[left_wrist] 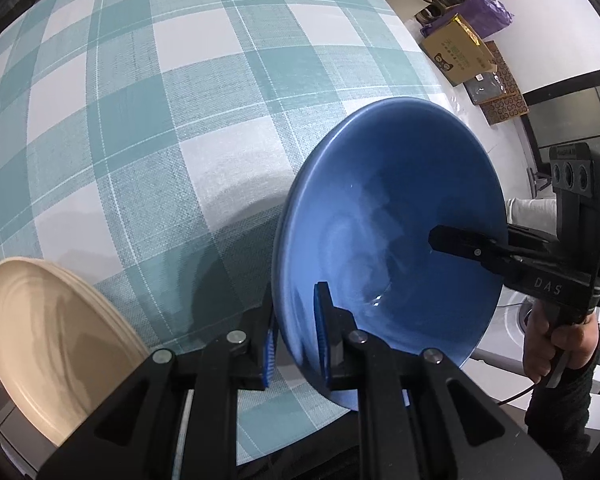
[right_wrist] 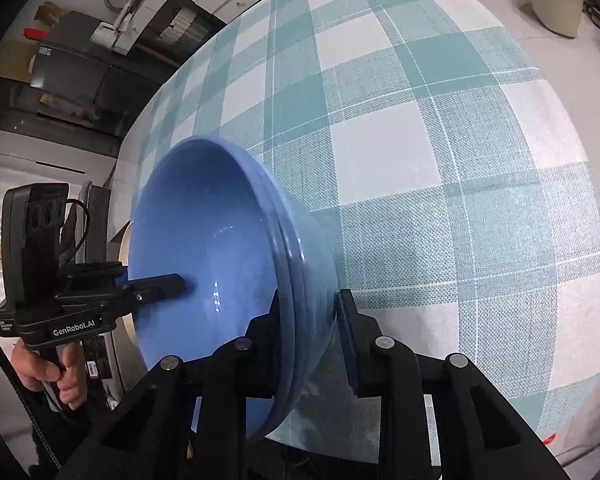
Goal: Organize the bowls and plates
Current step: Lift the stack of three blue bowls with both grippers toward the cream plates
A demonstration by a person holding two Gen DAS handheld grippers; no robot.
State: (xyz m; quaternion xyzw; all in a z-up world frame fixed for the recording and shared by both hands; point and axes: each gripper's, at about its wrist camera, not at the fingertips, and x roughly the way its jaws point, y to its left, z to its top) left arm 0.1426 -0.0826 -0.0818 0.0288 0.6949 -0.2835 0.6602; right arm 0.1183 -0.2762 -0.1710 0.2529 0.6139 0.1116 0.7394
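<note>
Left hand-held gripper clamped on blue bowl rim, right hand-held gripper pinching opposite rim.

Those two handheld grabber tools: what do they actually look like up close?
Both are black plastic. The left gripper has bright blue ribbed finger pads, silver pivot bolts and white "GenRobot.AI" lettering. The right gripper has dark blue pads, and "DAS" is embossed on it. Each has a pistol handle, a trailing black cable and a three-lens block. Bare hands, dark sleeves.

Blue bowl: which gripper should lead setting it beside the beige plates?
Probably left: the left gripper clamps the blue bowl at the rim nearest the beige plates; the right gripper holds the opposite rim.
</note>
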